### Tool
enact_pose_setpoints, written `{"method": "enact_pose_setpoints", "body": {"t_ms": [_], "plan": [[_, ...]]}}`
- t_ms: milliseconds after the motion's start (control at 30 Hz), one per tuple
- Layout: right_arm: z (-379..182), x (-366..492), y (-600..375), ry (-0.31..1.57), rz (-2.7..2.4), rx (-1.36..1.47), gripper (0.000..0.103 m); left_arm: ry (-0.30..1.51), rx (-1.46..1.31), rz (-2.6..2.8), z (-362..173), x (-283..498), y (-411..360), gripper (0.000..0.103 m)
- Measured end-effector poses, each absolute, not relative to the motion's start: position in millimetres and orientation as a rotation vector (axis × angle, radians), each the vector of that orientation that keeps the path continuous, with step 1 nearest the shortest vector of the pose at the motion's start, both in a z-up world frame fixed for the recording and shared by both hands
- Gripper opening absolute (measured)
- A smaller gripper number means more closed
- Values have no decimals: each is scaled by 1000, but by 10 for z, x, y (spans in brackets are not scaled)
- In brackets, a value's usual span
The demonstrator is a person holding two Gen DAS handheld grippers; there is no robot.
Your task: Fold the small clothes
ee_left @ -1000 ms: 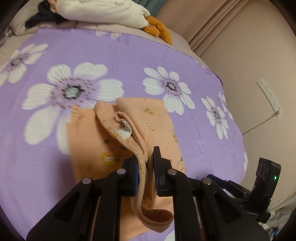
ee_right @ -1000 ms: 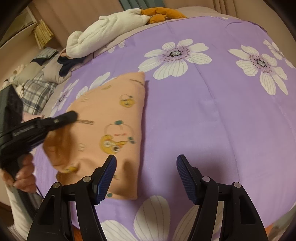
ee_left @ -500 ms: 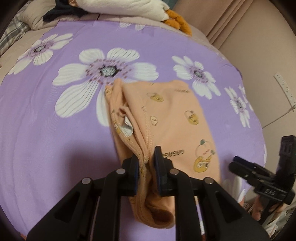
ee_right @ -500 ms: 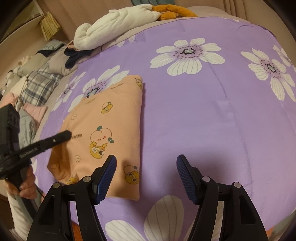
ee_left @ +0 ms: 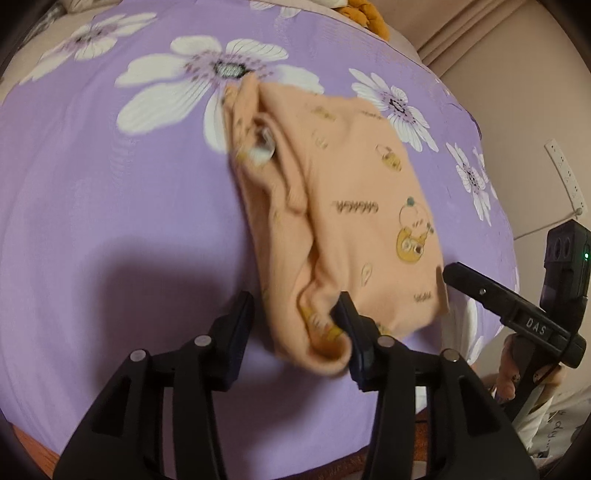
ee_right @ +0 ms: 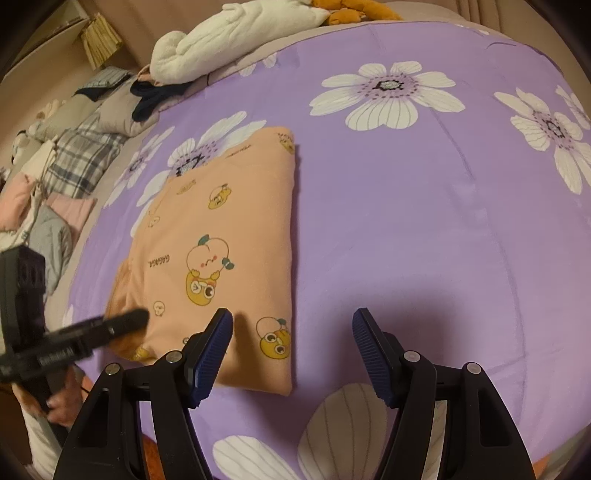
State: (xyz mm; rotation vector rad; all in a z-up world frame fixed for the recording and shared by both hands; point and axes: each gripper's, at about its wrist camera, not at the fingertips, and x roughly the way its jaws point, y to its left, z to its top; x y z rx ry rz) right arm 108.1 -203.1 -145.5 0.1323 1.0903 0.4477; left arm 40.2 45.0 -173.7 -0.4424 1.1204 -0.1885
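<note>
Where the purple flowered bedspread [ee_right: 388, 229] meets the left edge of the right wrist view, a heap of other clothes [ee_right: 70, 166] lies on the bed: plaid, grey and pink pieces, with a white rolled blanket [ee_right: 236, 35] and an orange plush toy [ee_right: 354, 13] further back along the far edge. Just right of that heap the left gripper [ee_right: 122, 325] reaches in from the lower left, held by a hand [ee_right: 61, 404]; its jaws are opening. In the left wrist view those jaws [ee_left: 295, 325] stand apart, with the near, bunched corner of the peach garment [ee_left: 332, 221] lying between them; the cloth rests against the right-hand pad, while the left-hand pad is clear of it, so nothing is clamped. The garment lies on the bedspread, folded lengthwise into a long panel printed with small cartoon fruit figures and lettering. Its left side is rumpled, with a ribbed neckline and a white label [ee_left: 264, 147] showing, blurred. Its right side is a smooth, straight folded edge. Right of the garment comes the right gripper [ee_right: 291, 354], low over the bedspread near the garment's near right corner; its jaws are wide apart and hold nothing, with bare purple cloth between the blue ribbed pads [ee_right: 371, 354]. Further right the bedspread carries only its white flower prints.
</note>
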Motion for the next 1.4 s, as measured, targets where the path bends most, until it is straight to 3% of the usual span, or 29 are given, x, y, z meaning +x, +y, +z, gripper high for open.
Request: {"method": "enact_pose_setpoints", "body": {"t_ms": [267, 333, 433, 500, 567, 667, 1233, 1267, 1300, 1333, 1400], "plan": [[-1522, 1066, -1999, 1117, 446, 119, 67, 1128, -468, -191, -1701, 255, 458, 50], [-1512, 1068, -1999, 1115, 447, 115, 67, 1121, -474, -190, -1636, 257, 470, 57], [-1482, 1091, -1997, 1103, 450, 107, 68, 1046, -479, -189, -1490, 289, 534, 77], [-1454, 1138, -1998, 1089, 449, 107, 75, 1011, -480, -183, -1428, 356, 561, 87], [-1428, 1212, -1986, 1084, 450, 114, 83, 989, -495, -167, -1413, 482, 600, 88], [-1418, 1335, -1934, 1086, 472, 134, 84, 989, -521, -167, -1473, 656, 608, 89], [-1642, 1735, -1577, 1171, 627, 220, 84, 1058, -502, -210, -1772, 1086, 434, 88], [-1653, 1749, -1555, 1167, 635, 220, 84, 1054, -506, -211, -1779, 1098, 429, 85], [-1661, 1758, -1532, 1162, 641, 219, 83, 1052, -506, -214, -1781, 1112, 417, 77], [-1667, 1770, -1501, 1153, 638, 211, 76, 1053, -499, -210, -1779, 1124, 397, 71], [-1660, 1786, -1458, 1141, 623, 185, 64, 1056, -488, -200, -1771, 1140, 358, 51]]}}
